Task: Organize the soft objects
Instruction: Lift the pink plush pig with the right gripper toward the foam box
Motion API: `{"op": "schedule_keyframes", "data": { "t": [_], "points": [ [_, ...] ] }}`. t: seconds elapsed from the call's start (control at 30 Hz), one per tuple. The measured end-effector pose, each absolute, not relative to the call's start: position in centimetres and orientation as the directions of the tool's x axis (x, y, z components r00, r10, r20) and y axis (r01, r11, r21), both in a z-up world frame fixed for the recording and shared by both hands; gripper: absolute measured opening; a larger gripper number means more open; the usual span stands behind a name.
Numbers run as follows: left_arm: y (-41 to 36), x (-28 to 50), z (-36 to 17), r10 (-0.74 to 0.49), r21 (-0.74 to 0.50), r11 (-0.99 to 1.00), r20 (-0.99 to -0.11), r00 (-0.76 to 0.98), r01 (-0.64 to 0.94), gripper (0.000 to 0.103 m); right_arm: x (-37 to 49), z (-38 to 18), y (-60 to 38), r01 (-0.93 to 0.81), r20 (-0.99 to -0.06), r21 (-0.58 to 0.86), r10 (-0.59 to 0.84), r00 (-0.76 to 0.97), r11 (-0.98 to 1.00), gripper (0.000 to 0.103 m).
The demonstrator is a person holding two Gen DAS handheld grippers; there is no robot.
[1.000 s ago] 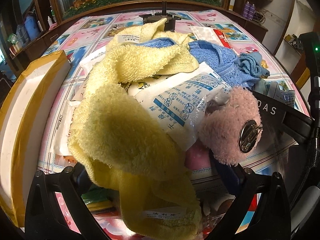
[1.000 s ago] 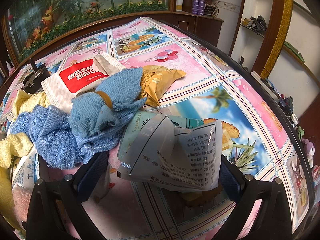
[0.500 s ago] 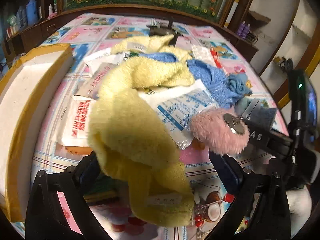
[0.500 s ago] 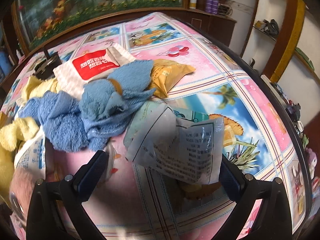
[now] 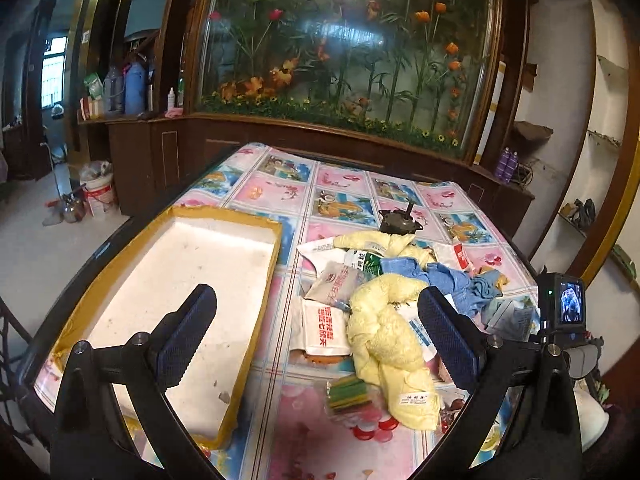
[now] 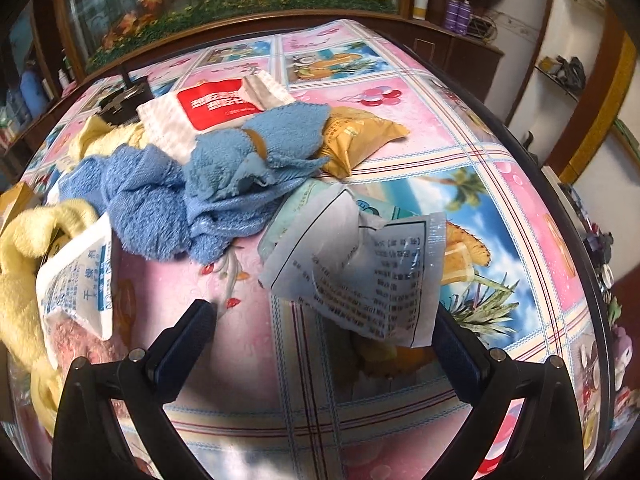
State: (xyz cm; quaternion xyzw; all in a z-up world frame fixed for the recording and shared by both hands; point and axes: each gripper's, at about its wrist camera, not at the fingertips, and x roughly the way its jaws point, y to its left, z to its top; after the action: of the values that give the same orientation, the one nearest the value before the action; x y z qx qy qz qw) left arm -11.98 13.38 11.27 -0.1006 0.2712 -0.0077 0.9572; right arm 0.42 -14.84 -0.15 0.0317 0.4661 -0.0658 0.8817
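Towels and packets lie heaped on the patterned tablecloth (image 5: pixel 344 200), right of centre in the left wrist view. A yellow towel (image 5: pixel 390 340) trails from the middle of that frame toward the lower right, its label end near a small green-and-yellow bundle (image 5: pixel 347 394). A blue towel (image 5: pixel 452 280) lies just behind it, touching it. White packets with red print (image 5: pixel 324 328) sit at the yellow towel's left edge. A shallow white tray with a tan rim (image 5: pixel 264 312) fills the left half of the frame, with nothing in it. The left gripper (image 5: pixel 318 338) hangs above the table with its jaws spread wide and nothing between them.

In the right wrist view the blue towel (image 6: pixel 180 188) is bunched at centre left, overlapping a red-and-white packet (image 6: pixel 216 106) and a tan packet (image 6: pixel 360 140) toward the top. A clear packet with black print (image 6: pixel 360 268) sits at centre, its lower right corner by the right finger. A pink fluffy item (image 6: pixel 76 344) peeks out at the lower left under a blue-printed white packet (image 6: pixel 76 280). The right gripper (image 6: pixel 320 344) is wide open too, gripping nothing.
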Motion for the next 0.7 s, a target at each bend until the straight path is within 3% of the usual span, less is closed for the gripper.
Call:
{"op": "schedule_keyframes", "data": {
  "t": [0.27,0.4,0.53,0.57,0.7],
  "points": [
    [15.1,-13.8,10.9,-0.069,-0.233,0.971,-0.499,0.864,-0.057,0.102,-0.5,0.3,-14.9,0.061,-0.818,-0.027,-0.057,0.572,0.998,0.101],
    [15.9,-14.3,11.3,-0.044,-0.249,0.965,-0.482,0.875,-0.088,0.102,-3.5,3.4,-14.5,0.03,-0.709,-0.034,-0.045,0.703,0.999,0.1],
    [15.9,-14.3,11.6,-0.012,-0.236,0.965,-0.476,0.879,-0.114,0.102,-8.0,6.9,-13.7,-0.048,-0.499,0.003,0.044,0.866,0.999,0.101],
    [15.8,-14.2,11.6,-0.008,-0.231,0.966,-0.481,0.877,-0.118,0.102,-8.3,7.0,-13.5,-0.102,-0.482,0.03,0.103,0.87,0.994,0.101],
    [15.6,-13.7,11.2,-0.001,-0.207,0.971,-0.511,0.86,-0.122,0.102,-4.8,5.2,-12.6,-0.217,-0.653,0.144,0.258,0.712,0.965,0.097]
  ]
}}
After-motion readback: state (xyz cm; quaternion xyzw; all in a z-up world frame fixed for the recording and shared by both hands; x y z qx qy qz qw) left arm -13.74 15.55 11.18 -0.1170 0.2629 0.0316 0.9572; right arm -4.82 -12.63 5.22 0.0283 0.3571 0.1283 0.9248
